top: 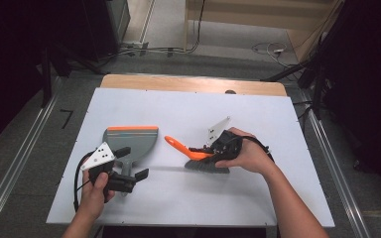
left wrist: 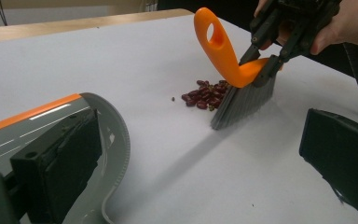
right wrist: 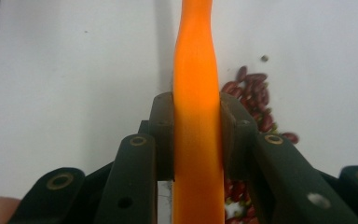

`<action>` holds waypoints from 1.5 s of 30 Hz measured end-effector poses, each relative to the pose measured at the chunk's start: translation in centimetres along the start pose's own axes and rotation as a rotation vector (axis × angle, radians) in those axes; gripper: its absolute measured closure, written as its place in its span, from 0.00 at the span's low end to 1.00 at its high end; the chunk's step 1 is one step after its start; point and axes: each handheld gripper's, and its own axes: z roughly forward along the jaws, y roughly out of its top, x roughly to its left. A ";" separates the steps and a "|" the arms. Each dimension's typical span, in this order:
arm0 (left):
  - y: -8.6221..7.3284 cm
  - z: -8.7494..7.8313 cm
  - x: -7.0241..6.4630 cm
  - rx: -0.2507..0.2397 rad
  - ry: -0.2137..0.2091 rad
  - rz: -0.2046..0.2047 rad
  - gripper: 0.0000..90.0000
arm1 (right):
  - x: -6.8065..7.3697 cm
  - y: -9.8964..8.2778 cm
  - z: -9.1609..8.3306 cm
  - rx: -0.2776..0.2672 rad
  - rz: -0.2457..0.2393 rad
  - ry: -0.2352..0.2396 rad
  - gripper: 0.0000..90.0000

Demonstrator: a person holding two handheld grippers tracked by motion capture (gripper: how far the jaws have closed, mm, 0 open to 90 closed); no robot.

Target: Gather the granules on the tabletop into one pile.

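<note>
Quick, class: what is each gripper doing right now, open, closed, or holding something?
Left gripper: open, jaws astride the grey plastic dustpan with orange edge.
Right gripper: closed on the orange plastic brush handle.

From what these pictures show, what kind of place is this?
Probably a lab or recording workspace, not a home: a white work table ringed by metal floor rails, loose cables on the grey floor, and dark curtains at the sides.
</note>
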 end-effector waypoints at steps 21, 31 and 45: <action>0.0 -0.1 0.1 0.000 0.001 0.000 0.00 | -0.3 1.2 -0.4 -0.023 -0.052 -0.069 0.77; 0.1 -0.1 0.0 -0.002 -0.001 0.000 0.00 | -0.5 -0.6 -5.2 -0.105 0.270 -0.310 0.76; 0.1 0.1 -0.1 0.002 -0.005 0.002 0.00 | -0.4 -2.8 -1.6 -0.014 0.779 -0.661 0.77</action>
